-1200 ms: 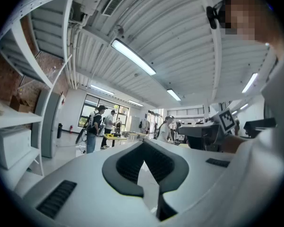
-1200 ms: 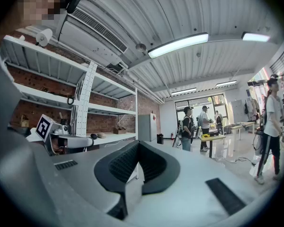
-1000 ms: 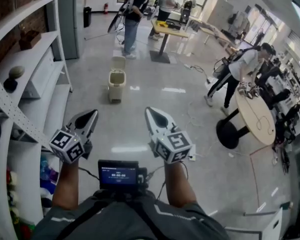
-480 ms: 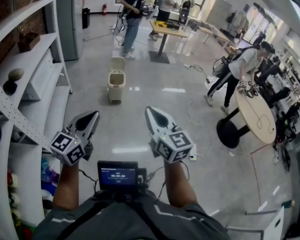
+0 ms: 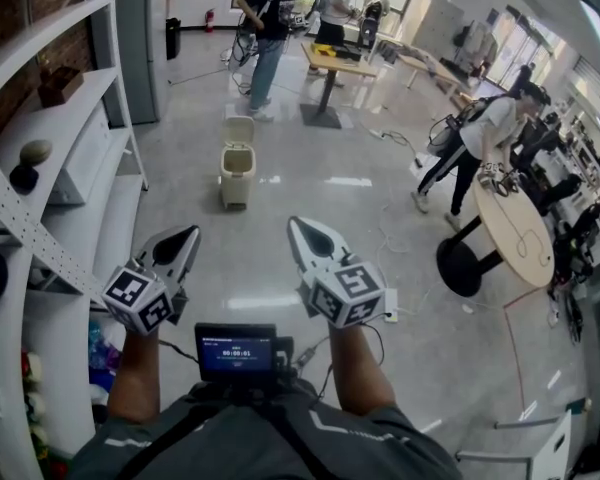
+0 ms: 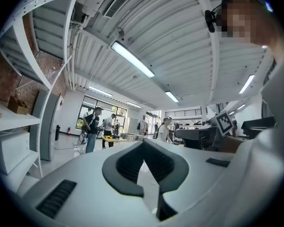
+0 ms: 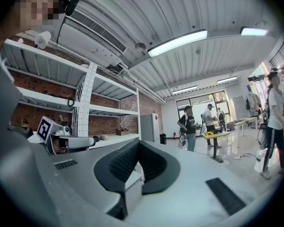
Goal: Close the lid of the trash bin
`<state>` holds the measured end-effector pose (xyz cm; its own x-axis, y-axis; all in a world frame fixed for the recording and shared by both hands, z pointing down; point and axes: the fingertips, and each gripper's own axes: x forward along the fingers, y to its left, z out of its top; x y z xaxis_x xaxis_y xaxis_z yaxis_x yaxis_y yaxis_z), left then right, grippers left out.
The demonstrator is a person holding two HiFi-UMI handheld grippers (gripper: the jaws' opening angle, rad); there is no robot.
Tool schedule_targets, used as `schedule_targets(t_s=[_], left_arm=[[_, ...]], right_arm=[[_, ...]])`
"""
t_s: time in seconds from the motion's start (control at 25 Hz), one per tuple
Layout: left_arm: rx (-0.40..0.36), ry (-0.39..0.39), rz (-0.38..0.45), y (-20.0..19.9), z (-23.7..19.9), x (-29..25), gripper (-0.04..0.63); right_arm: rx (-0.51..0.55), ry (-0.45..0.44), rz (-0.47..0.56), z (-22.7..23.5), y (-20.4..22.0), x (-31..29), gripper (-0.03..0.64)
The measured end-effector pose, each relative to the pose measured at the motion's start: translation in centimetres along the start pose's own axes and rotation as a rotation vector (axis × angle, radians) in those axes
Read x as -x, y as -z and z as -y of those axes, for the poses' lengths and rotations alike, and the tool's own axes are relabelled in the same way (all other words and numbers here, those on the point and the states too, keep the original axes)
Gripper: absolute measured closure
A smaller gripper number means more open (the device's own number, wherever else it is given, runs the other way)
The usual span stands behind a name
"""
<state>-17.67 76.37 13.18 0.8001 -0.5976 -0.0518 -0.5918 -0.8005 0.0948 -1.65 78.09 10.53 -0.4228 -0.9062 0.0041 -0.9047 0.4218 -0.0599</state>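
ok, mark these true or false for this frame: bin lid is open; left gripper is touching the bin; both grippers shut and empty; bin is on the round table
1. The lid of the trash bin stands open. True.
2. The left gripper touches the bin. False: it is held apart from the bin, nearer the person.
3. The left gripper and the right gripper have their jaws together, with nothing between them. True.
4. The bin stands on the round table. False: it stands on the floor; the round table is off to the right.
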Motion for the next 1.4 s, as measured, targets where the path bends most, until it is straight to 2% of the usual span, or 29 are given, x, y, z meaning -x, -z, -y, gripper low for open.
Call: schedule_targets(t_s=[0.24, 0.44, 0.68, 0.88, 1.04, 1.4], left_arm=[[0.020, 0.048, 0.035, -0.2, -1.7, 1.0, 0.601], [0.021, 0.080, 0.029, 0.1, -3.2, 1.5, 0.601], [0.039, 0.071, 0.043, 0.0, -5.2, 0.8, 0.601], [0.046, 0.010, 0.025, 0.3, -7.2, -1.4, 0.601], [0.022, -0.022, 0.005, 0.2, -9.0, -3.9, 0.601], [0.037, -0.095, 0.010, -0.9, -12.5, -12.4, 0.600]], right_arm=[[0.018, 0.016, -0.009, -1.5, 0.6, -1.5, 0.606], [0.014, 0.034, -0.013, -2.2, 1.4, -2.6, 0.606], [0.031, 0.037, -0.017, -1.6, 1.3, -4.6, 0.606], [0.001, 0.037, -0.011, 0.6, 0.8, -6.8, 0.606], [-0.010, 0.017, -0.002, 3.0, 0.8, -9.1, 0.606], [-0.027, -0.009, 0.019, 10.7, -0.8, -13.7, 0.606]])
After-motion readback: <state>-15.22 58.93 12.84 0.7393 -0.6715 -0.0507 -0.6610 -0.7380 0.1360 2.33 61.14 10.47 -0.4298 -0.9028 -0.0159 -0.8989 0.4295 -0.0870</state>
